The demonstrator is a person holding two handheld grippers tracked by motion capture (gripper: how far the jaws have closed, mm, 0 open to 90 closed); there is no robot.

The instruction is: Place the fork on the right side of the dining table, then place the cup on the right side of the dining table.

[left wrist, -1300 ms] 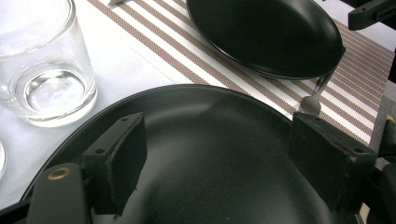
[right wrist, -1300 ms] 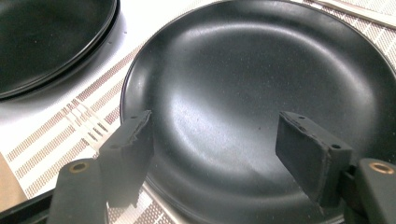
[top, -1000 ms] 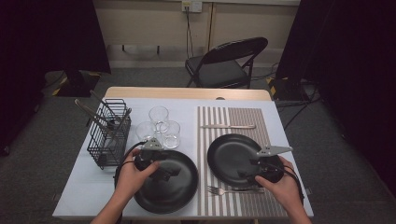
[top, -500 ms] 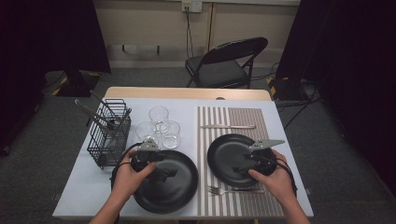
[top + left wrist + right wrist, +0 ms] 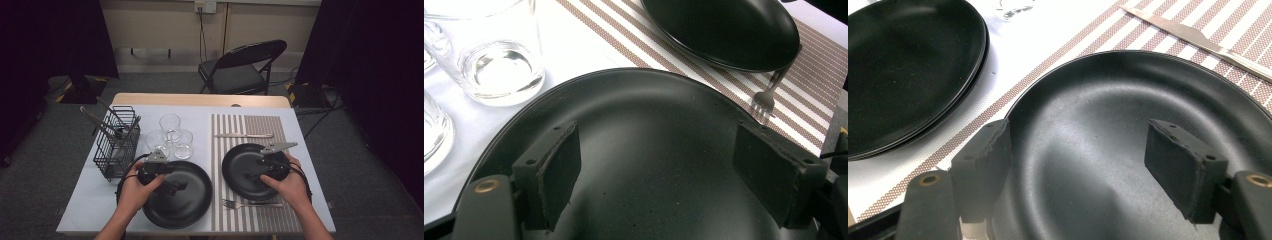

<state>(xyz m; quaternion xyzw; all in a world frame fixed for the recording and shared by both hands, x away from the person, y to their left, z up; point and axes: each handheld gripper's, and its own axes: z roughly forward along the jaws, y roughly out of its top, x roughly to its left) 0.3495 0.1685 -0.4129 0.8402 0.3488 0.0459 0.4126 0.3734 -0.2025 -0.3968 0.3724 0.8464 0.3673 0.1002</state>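
1. Read no legible writing anywhere.
2. Held utensils in wire basket (image 5: 117, 145) near table's left edge; glasses (image 5: 171, 136) empty.
3. Hovered left gripper (image 5: 172, 186) wide open, gripping nothing, over large black plate (image 5: 185, 205) at front edge.
4. Hovered right gripper (image 5: 257, 169) wide open, empty, over smaller black plate (image 5: 240, 175) on striped placemat (image 5: 280, 210).

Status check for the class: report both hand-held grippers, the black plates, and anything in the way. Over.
Left hand-held gripper open above left plate. Right hand-held gripper open above right plate on striped mat. Fork near the plate's front edge, glasses behind. Over.
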